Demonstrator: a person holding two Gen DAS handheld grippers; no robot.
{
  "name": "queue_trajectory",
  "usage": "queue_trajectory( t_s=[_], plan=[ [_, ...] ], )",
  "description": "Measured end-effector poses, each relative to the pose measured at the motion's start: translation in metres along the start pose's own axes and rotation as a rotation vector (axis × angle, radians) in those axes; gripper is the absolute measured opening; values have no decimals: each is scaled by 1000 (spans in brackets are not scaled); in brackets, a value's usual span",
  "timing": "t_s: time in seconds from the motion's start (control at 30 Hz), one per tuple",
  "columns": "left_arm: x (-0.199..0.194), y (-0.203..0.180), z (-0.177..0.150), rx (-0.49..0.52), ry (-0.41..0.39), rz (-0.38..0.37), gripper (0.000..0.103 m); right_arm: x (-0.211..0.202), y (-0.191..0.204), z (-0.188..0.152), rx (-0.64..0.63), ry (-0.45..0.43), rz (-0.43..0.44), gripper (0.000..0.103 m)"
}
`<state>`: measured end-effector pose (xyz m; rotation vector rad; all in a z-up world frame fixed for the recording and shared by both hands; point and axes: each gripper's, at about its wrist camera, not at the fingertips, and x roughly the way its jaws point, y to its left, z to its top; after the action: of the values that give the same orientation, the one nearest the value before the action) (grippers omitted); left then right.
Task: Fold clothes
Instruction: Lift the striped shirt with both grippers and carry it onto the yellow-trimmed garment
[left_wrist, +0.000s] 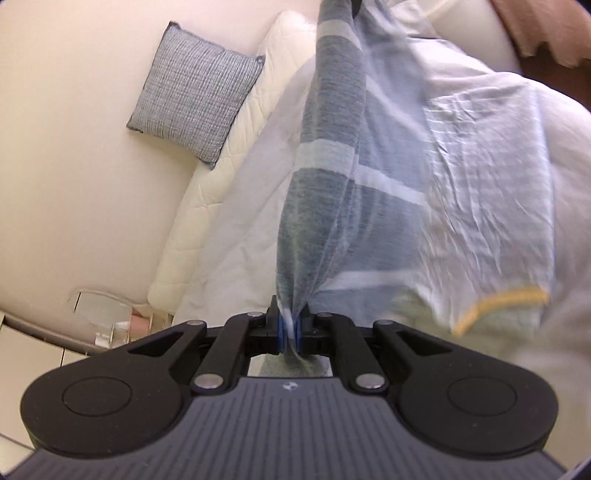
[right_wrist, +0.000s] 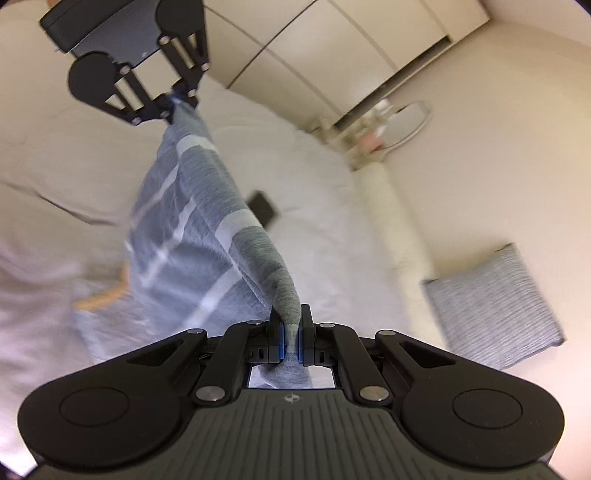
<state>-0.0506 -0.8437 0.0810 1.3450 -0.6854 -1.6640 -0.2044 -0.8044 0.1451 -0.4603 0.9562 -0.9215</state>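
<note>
We pinch the striped garment (right_wrist: 207, 221) with both grippers, left (left_wrist: 290, 325) and right (right_wrist: 290, 338) (stretched between, above the bed (right_wrist: 325, 206)).

Off to my side a grey-blue ribbed cushion (left_wrist: 195, 88) leans on the cream wall (left_wrist: 74, 166), its lower corner meeting the quilted mattress edge (left_wrist: 207, 184). White bed sheet (right_wrist: 332, 206) spreads wide below me, rumpled. A small dark flat thing, maybe a phone (right_wrist: 264, 211), lies on that sheet, too blurred to be sure. At the bed's far end there's an oval mirror (right_wrist: 404, 123) with little bottles near it, hard to make out. Pale wardrobe doors (right_wrist: 332, 48) run behind. A pinkish-brown scalloped fabric (left_wrist: 546, 33) hangs in the top corner.
</note>
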Motion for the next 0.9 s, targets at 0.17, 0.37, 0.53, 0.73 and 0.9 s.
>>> queue_trajectory(
  t_s=[0.17, 0.37, 0.53, 0.73, 0.9],
  plan=[
    [58, -94, 15, -55, 128, -179, 8, 50, -2, -69, 9, 33, 54, 5],
    [73, -158, 11, -25, 191, -274, 16, 112, 63, -156, 6, 210, 248, 5],
    [58, -160, -5, 10, 194, -251, 22, 108, 77, -176, 11, 215, 264, 19],
    [73, -151, 3, 32, 161, -257, 5, 112, 70, -182, 35, 215, 277, 5],
    [53, -151, 5, 8, 141, -239, 4, 101, 63, -179, 29, 194, 280, 2]
  ],
)
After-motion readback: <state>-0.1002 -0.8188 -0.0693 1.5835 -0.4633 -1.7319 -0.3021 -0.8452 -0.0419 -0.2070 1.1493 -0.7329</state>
